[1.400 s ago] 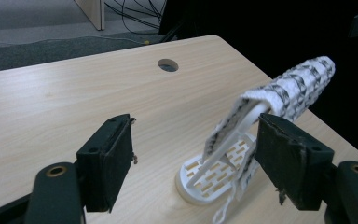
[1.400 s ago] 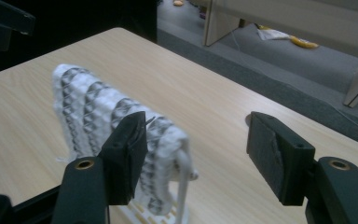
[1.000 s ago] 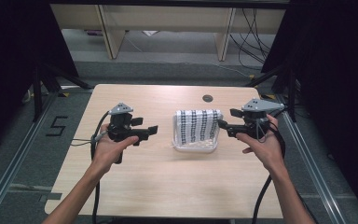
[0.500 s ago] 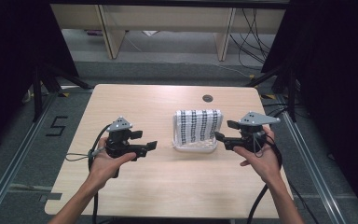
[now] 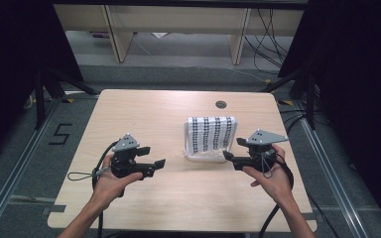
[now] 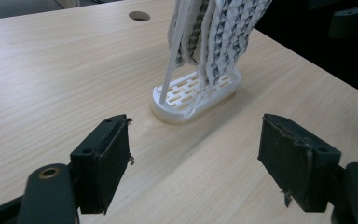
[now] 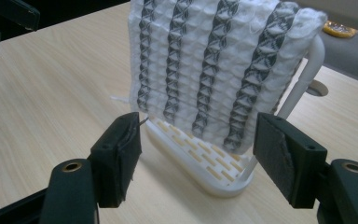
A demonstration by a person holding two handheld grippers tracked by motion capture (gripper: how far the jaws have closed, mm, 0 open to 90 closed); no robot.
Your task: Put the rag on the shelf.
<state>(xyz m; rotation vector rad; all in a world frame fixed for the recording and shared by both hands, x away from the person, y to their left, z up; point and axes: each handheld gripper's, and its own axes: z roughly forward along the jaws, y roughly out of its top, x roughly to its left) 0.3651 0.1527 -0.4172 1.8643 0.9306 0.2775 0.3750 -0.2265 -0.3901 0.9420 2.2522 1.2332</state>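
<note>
A white cloth with dark woven stripes (image 5: 211, 133) hangs over a white plastic rack (image 5: 198, 156) right of the table's middle. In the right gripper view the cloth (image 7: 219, 65) drapes over the rack's hoop above its slotted base (image 7: 200, 163). My right gripper (image 5: 228, 156) sits just right of the rack, open, its jaws pointing at the cloth with nothing between them. My left gripper (image 5: 156, 163) is open too, left of the rack and apart from it. The left gripper view has the rack (image 6: 193, 95) a short way beyond the open jaws.
The wooden table (image 5: 144, 119) has a round cable hole (image 5: 221, 104) near its far edge. Cables trail from both grippers off the near edge. Black frame legs stand at both sides, and shelving stands on the floor behind.
Both hands have drawn back toward the near edge of the table and lowered. The right gripper stays close to the rack's right side; the left sits farther from it than before.
</note>
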